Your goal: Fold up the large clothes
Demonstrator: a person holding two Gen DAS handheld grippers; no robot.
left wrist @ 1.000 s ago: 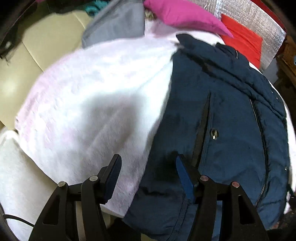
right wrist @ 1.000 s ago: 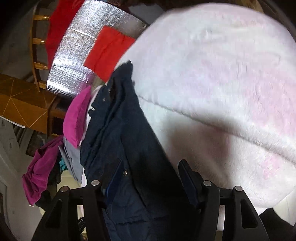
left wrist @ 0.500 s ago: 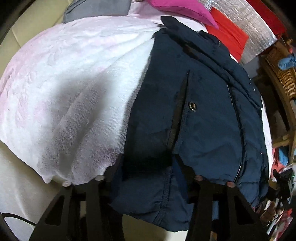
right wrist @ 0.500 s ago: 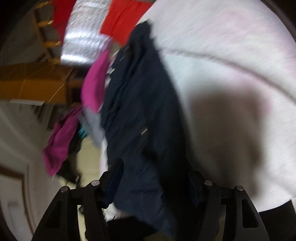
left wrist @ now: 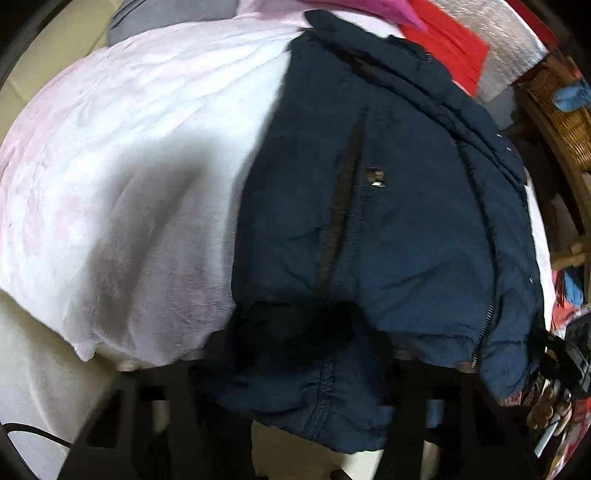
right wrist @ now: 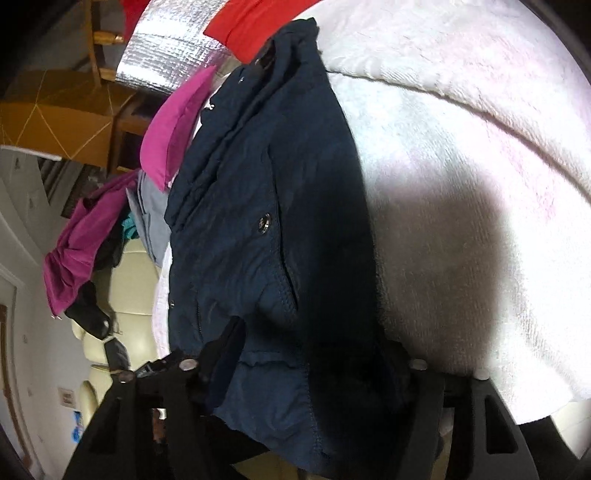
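A navy padded jacket [left wrist: 388,206] lies on a white and pink fleece blanket [left wrist: 129,155], its hem towards me. My left gripper [left wrist: 295,354] is open, its jaws wide apart on either side of the jacket's hem, which drapes over and hides the fingertips. In the right wrist view the same jacket [right wrist: 266,221] runs up the middle beside the blanket [right wrist: 461,166]. My right gripper [right wrist: 306,362] is also open, one finger [right wrist: 225,354] showing at the left of the hem, the other lost in dark cloth.
A magenta cushion [right wrist: 173,136], a red cloth [left wrist: 447,40] on silver foil [right wrist: 166,51], and a grey garment [left wrist: 166,14] lie beyond the jacket. A cream sofa [right wrist: 133,280] holds magenta and black clothes. A wicker basket [left wrist: 561,107] stands at the right.
Both grippers have moved forward over the jacket's hem, so the cloth now lies between their open jaws. The left view has shifted right, from the blanket onto the jacket.
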